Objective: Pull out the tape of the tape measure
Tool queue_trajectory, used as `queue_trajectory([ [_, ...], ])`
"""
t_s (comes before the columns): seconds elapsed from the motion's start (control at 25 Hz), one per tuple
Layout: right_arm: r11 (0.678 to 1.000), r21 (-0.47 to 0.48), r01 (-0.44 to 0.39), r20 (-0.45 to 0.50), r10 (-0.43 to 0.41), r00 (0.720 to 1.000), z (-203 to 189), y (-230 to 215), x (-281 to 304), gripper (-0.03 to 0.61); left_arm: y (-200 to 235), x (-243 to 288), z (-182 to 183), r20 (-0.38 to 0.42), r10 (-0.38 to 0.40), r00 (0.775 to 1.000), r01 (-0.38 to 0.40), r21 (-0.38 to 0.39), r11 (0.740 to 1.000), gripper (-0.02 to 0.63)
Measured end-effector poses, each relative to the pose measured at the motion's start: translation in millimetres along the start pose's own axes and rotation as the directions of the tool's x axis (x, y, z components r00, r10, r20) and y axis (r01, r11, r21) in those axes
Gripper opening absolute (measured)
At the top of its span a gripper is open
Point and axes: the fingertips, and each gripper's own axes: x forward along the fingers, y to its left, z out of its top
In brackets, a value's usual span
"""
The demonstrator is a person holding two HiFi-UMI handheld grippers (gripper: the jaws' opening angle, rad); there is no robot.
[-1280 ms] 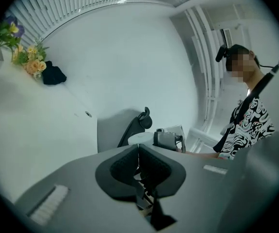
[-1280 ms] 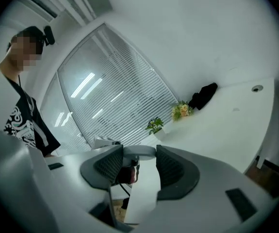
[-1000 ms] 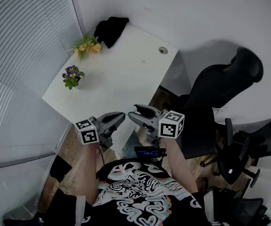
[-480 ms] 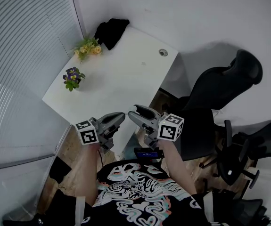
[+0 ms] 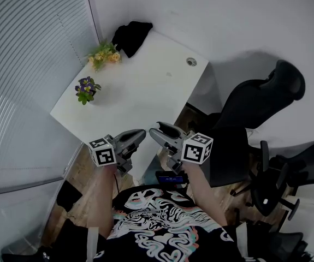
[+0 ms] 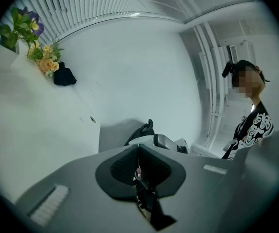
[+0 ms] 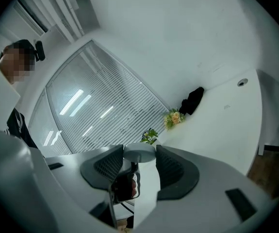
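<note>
- We saw the right hand-held gripper [image 7: 139, 165] with its jaws spread wide and clamped on a round grey case, which we took for the tape measure [image 7: 139, 153]. The pads touched it on both sides.
- The tape measure was held in the air close to the person's chest, by the near corner of the white desk [image 5: 140, 86], not resting on it.
- The left hand-held gripper [image 6: 138, 168] had its jaws closed together. A tiny pale bit sat at the seam, and we could not tell whether it was the tape's tip.
- In the head view the two grippers sat tip to tip, just beside each other.
- We judged the case hard, smooth and rounded, so it could twist in the pads. Best gripped across its flat sides.
- We judged the tape thin, springy and sharp-edged, and likely to snap back if let go. Take it by the end hook and pull straight out from the slot.
- We could not make out any drawn tape between the grippers.
</note>
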Motion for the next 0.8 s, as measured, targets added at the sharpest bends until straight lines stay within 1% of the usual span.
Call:
queue_trajectory([
  [0.16, 1.0, 0.0, 0.028, 0.003, -0.028, 1.0, -2, -4, -1, 0.215, 3, -1, -2, -0.008, 0.023, 1.0, -0.022, 0.016, 1.0, 0.006],
  [0.32, 0.996, 0.057, 0.072, 0.046, -0.074, 0.996, 4, -16, -11, 0.215, 5, -8, 0, 0.007, 0.046, 0.999, -0.046, 0.007, 0.999, 0.006],
  [0.4, 0.994, 0.068, 0.083, 0.055, -0.087, 0.995, 6, -20, -14, 0.215, 6, -11, 2, 0.013, 0.049, 0.999, -0.049, 0.008, 0.999, 0.006],
  [0.56, 0.993, 0.055, 0.104, 0.048, -0.107, 0.993, 5, -21, -9, 0.215, 9, -15, 2, 0.006, 0.059, 0.998, -0.059, 0.026, 0.998, 0.006],
  [0.8, 0.989, 0.011, 0.147, 0.039, -0.148, 0.988, 3, -17, -4, 0.215, 7, -23, 3, 0.001, 0.077, 0.997, -0.077, 0.041, 0.996, 0.005],
])
